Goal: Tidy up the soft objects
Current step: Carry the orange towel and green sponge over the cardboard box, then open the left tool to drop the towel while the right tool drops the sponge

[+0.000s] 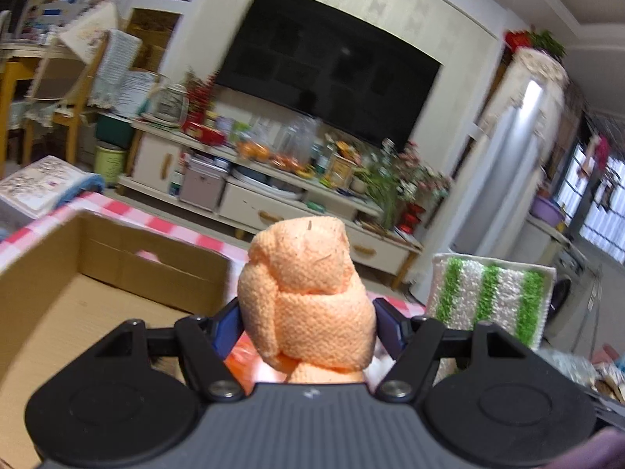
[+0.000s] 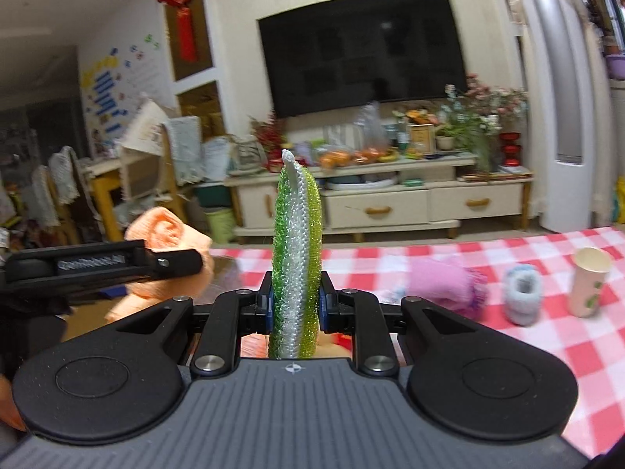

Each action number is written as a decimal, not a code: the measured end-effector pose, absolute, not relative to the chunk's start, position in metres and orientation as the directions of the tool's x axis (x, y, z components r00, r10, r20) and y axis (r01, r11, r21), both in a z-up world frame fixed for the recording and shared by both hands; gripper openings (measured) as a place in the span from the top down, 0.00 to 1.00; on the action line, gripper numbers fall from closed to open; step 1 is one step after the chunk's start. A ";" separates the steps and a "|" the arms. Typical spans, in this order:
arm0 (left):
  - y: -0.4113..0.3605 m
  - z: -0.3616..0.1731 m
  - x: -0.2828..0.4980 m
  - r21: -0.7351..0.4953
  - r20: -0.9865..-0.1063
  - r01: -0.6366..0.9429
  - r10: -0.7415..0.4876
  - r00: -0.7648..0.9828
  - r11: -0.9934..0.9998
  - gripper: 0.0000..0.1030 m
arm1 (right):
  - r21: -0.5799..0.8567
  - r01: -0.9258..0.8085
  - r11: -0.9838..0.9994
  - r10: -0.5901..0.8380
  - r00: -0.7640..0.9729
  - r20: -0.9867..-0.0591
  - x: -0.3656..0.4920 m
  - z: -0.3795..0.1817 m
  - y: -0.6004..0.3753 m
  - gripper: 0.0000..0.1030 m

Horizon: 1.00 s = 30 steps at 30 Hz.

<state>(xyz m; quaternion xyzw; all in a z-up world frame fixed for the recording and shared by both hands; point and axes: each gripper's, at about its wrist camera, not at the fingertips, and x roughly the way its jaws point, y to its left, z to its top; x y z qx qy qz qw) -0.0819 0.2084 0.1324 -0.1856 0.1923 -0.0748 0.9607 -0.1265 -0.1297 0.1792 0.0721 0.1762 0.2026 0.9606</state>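
Since both are light and squashy, my left hand-held gripper [image 1: 306, 324] pinches the orange cloth [image 1: 308, 293] mid-bundle half-open, my right hand-held gripper [image 2: 295, 305] clamps the striped scrubbing pad [image 2: 297, 265] edgewise, nearly shut.

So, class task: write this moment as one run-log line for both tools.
left tool: shut on orange cloth | right tool: shut on green-striped scrubber | box: open, nearby

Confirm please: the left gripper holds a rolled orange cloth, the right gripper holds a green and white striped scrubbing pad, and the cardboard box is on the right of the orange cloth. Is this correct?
Not quite. In the left wrist view the cardboard box is left of the rolled orange cloth, not right. The rest holds: left gripper grips the cloth, right gripper grips the striped scrubbing pad.
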 end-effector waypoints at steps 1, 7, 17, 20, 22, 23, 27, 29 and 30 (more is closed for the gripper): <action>0.216 0.133 -0.082 -0.388 -0.339 0.050 -0.193 0.921 0.920 0.33 | 0.222 -0.381 0.898 0.435 0.848 -0.304 -0.125 0.182 -0.123 0.77; 0.255 0.132 -0.082 -0.397 -0.351 -0.099 -0.051 0.935 0.913 0.32 | 0.302 -0.470 0.829 0.550 0.785 -0.287 -0.117 0.192 -0.087 0.77; 0.311 0.122 -0.081 -0.364 -0.432 -0.313 0.139 0.891 0.877 0.32 | 0.448 -0.555 0.701 0.708 0.616 -0.346 -0.099 0.175 -0.020 0.77; 0.322 0.120 -0.079 -0.351 -0.455 -0.348 0.166 0.875 0.869 0.32 | 0.475 -0.565 0.674 0.736 0.563 -0.376 -0.097 0.166 -0.005 0.77; 0.327 0.118 -0.078 -0.337 -0.470 -0.367 0.183 0.863 0.867 0.32 | 0.487 -0.566 0.665 0.746 0.533 -0.400 -0.096 0.161 0.003 0.77; 0.329 0.117 -0.078 -0.333 -0.477 -0.374 0.188 0.859 0.866 0.32 | 0.493 -0.564 0.662 0.749 0.519 -0.413 -0.096 0.157 0.007 0.76; 0.333 0.116 -0.077 -0.322 -0.499 -0.393 0.198 0.843 0.861 0.32 | 0.515 -0.558 0.651 0.759 0.464 -0.457 -0.097 0.144 0.023 0.76; 0.333 0.115 -0.077 -0.314 -0.509 -0.401 0.205 0.836 0.861 0.32 | 0.514 -0.561 0.649 0.759 0.435 -0.485 -0.097 0.138 0.030 0.73; 0.333 0.115 -0.077 -0.312 -0.512 -0.404 0.206 0.834 0.860 0.31 | 0.513 -0.557 0.653 0.755 0.428 -0.496 -0.096 0.136 0.032 0.70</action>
